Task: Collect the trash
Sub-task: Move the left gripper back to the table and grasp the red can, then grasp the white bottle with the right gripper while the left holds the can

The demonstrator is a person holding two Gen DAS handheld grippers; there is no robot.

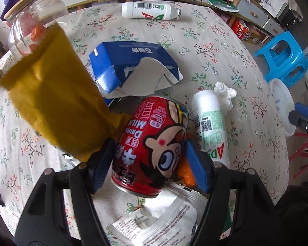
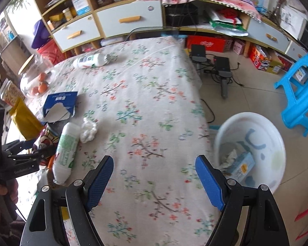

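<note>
The red milk can point(image 1: 152, 147) is bracketed by the left gripper point(image 1: 148, 160), both blue pads laid against its sides, so a grip on it appears to be made, though firm pressure is hard to confirm through the fisheye. The pick-up step is judged to be in hand; next, a lift and a carry to the white basin point(image 2: 250, 123) on the floor are called for. The right gripper point(image 2: 154, 181) is held empty, jaws wide apart, over the floral tablecloth point(image 2: 145, 94). Beside the can a white bottle point(image 1: 210, 125) is lying, then a crumpled tissue point(image 1: 225, 94) and a torn blue box point(image 1: 133, 65). Farther off, a blue stool point(image 2: 299, 94) and drawers point(image 2: 129, 18) are seen.
</note>
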